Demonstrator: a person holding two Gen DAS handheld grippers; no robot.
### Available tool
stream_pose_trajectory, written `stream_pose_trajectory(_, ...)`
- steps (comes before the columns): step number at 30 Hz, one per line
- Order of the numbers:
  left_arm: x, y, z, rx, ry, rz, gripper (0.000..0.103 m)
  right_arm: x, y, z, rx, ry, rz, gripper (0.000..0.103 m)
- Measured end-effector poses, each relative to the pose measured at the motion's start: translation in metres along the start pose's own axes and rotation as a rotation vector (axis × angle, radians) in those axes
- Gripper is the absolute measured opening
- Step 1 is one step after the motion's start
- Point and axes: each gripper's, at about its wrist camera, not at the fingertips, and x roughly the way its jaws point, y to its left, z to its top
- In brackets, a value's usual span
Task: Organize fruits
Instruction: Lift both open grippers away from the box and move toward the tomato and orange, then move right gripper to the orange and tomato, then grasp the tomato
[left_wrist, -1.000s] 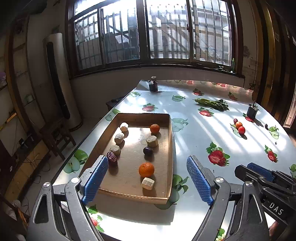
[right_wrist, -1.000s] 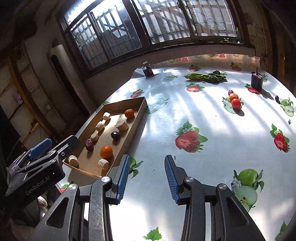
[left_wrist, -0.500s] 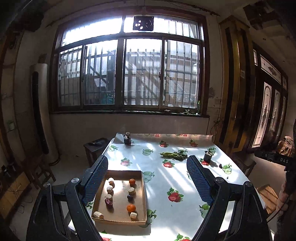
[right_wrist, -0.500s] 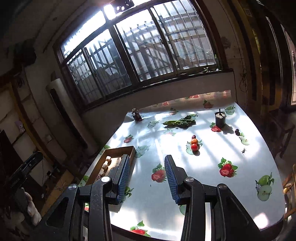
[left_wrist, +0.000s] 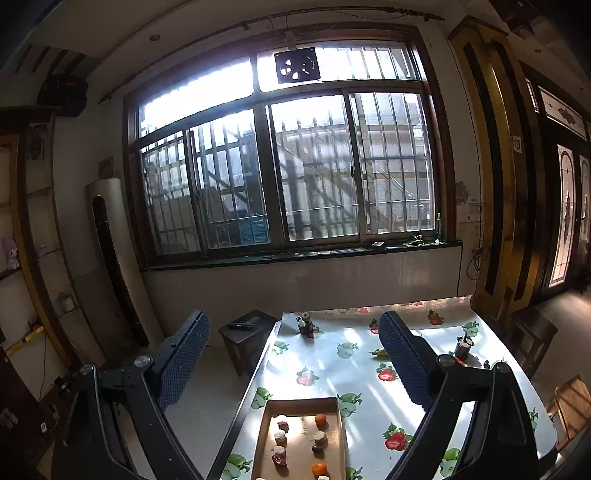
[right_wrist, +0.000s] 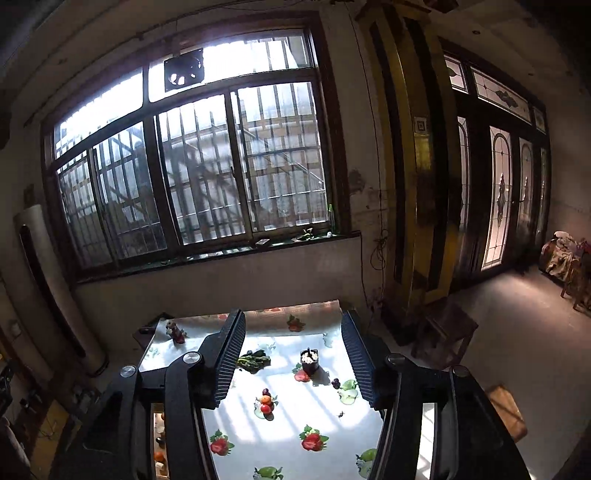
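- Both grippers hang high above the counter (left_wrist: 332, 373) and point only a little downward, so most of each view is the barred window (left_wrist: 288, 166), not the work surface. My guess is this height is for looking over the layout, not for grabbing.
- The left gripper (left_wrist: 295, 369) has its jaws spread wide and opening, with nothing between them, just open air with the counter far below.
- The right gripper (right_wrist: 291, 358) has its jaws partly apart and opening too, also empty.
- The cardboard tray (left_wrist: 264, 435) sits at the near left end of the counter, and it's clearly the collection spot: an orange (left_wrist: 320, 419), another orange (left_wrist: 319, 468), a dark plum-like fruit (left_wrist: 317, 448), a reddish date-looking one (left_wrist: 277, 459) and some pale chunks lie in it in two loose rows.
- Still loose on the fruit-print cloth: a little cluster of fruit (right_wrist: 266, 400) (dark, orange and red ones touching) mid-counter, plus a dark small fruit (right_wrist: 335, 383) near the black cup (right_wrist: 309, 360).
- Those stragglers sit well apart from the tray, on the right gripper's side, so I'd judge that one the natural pick for them.
- Leafy greens (right_wrist: 253, 360) lie further back. Not fruit, probably stay put.
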Motion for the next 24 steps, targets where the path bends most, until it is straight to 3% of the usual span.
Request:
stream_pose_trajectory(3, 0.050, -0.019, -0.030, 0.011, 0.082, -0.044, 0.093, 0.066, -0.007, -0.037, 0.016, 0.122, 0.074, 0.062)
stream_pose_trajectory(7, 0.126, -0.056, -0.085, 0.036, 0.211, -0.126, 0.093, 0.189, -0.008, -0.123, 0.014, 0.339, 0.129, 0.062)
stream_pose_trajectory(13, 0.234, -0.093, -0.170, -0.076, 0.437, -0.255, 0.093, 0.352, -0.014, -0.245, 0.148, 0.572, 0.215, 0.061)
stream_pose_trajectory(18, 0.279, -0.106, -0.224, -0.084, 0.526, -0.267, 0.093, 0.433, 0.006, -0.284, 0.111, 0.614, 0.205, 0.061)
stream_pose_trajectory(24, 0.313, -0.100, -0.259, -0.109, 0.590, -0.258, 0.093, 0.505, 0.025, -0.305, 0.135, 0.665, 0.210, 0.061)
